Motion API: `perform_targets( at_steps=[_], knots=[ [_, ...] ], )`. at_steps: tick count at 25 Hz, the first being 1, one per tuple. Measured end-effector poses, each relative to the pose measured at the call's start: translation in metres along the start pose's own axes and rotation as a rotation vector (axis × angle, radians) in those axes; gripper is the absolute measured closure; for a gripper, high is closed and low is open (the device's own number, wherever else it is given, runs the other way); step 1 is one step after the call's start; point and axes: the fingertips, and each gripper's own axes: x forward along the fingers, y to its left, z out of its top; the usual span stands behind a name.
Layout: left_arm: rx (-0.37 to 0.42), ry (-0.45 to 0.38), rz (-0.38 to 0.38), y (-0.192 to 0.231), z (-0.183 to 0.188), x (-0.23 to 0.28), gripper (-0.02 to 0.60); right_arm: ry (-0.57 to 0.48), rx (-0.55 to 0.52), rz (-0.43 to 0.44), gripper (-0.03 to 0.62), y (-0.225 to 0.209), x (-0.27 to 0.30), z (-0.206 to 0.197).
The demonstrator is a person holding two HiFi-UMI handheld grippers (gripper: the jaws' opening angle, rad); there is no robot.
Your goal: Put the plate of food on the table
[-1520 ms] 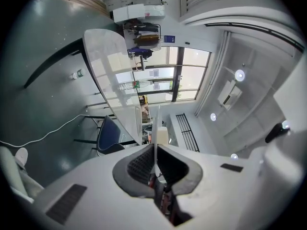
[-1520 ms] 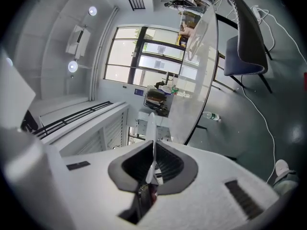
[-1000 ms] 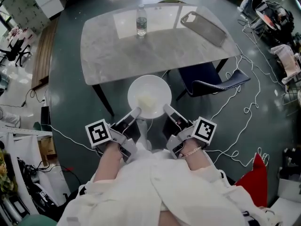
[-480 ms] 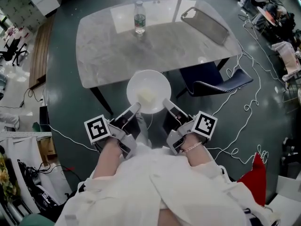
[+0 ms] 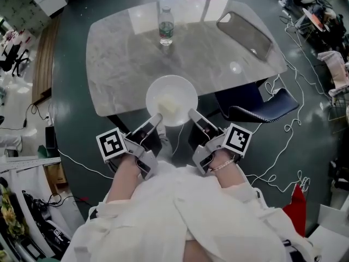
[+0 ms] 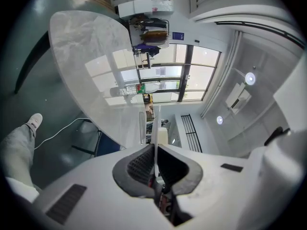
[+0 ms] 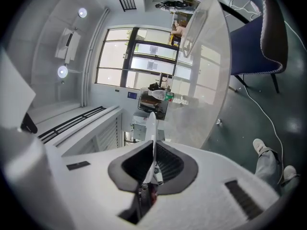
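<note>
The plate (image 5: 172, 100) carries a pale lump of food (image 5: 169, 106) and sits at the table's (image 5: 125, 53) near edge, its far half over the marble top. Whether it touches the top cannot be told. 2 grippers hold it by the near rim: the left gripper (image 5: 157, 117) is clamped narrow on the rim's left side and the right gripper (image 5: 192, 114) on its right side, the thin rim edge-on between each pair of pads. Farther back on the table stand 1 bottle (image 5: 166, 27) and 1 grey tray (image 5: 245, 35), well apart. A blue chair (image 5: 262, 105) stands at the table's right.
</note>
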Motion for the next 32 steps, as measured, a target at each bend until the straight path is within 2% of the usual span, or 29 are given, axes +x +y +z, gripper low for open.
perform_targets(
  at_steps=[5, 13, 19, 23, 32],
  knots=[
    [0.012, -0.004, 0.002, -0.007, 0.048, 0.022, 0.554, -0.007, 0.0, 0.009, 0.582, 0.012, 0.047, 0.027],
    [0.011, 0.042, 0.005, -0.009, 0.107, 0.057, 0.554, -0.04, 0.009, -0.006, 0.582, 0.015, 0.102, 0.064],
    [0.009, 0.075, -0.002, -0.007, 0.137, 0.078, 0.554, -0.069, 0.01, -0.003, 0.582, 0.012, 0.133, 0.087],
    [0.038, 0.081, -0.001, -0.01, 0.157, 0.085, 0.554, -0.072, 0.022, 0.007, 0.582, 0.014, 0.152, 0.094],
    [0.026, 0.077, 0.012, -0.006, 0.173, 0.089, 0.554, -0.06, 0.045, -0.009, 0.582, 0.01, 0.169, 0.099]
  ],
)
